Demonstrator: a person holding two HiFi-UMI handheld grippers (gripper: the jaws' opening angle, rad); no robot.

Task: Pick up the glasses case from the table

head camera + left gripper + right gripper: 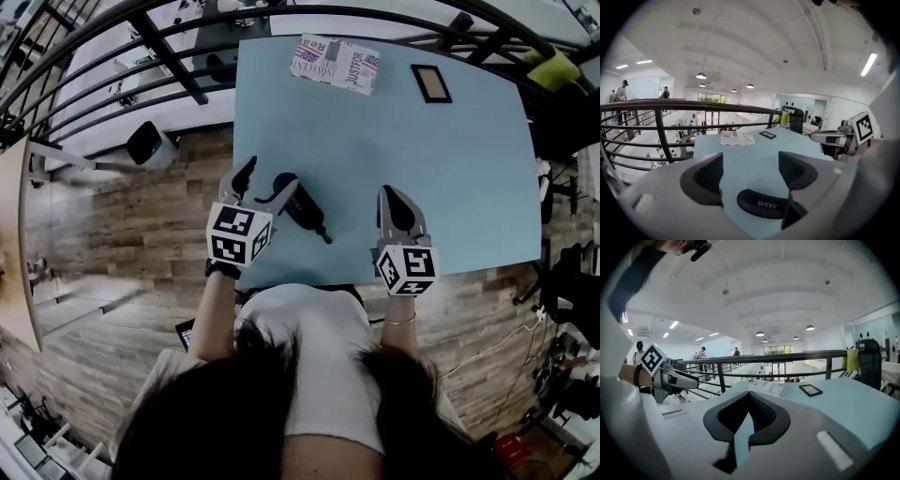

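Across the pale blue table [469, 187] we see a printed booklet [336, 64] and a small dark-framed tablet [431, 82] lying at the far edge, well apart from our work, with a black railing [661, 107] running beyond it. Nothing stands between us and the glasses case [764, 204]. It is a slim, black, rounded oblong with white "SHERY" lettering, and it lies flat near the table's near edge. Our left gripper [750, 171] points forward and slightly down over it. Its jaws stand wide apart, and the case shows low between them with neither pad pressing on it. From the head view the case sits partly under the inner jaw. Our right gripper [749, 404] hovers well to the right of the case, jaws together on nothing, wrist close to our body.
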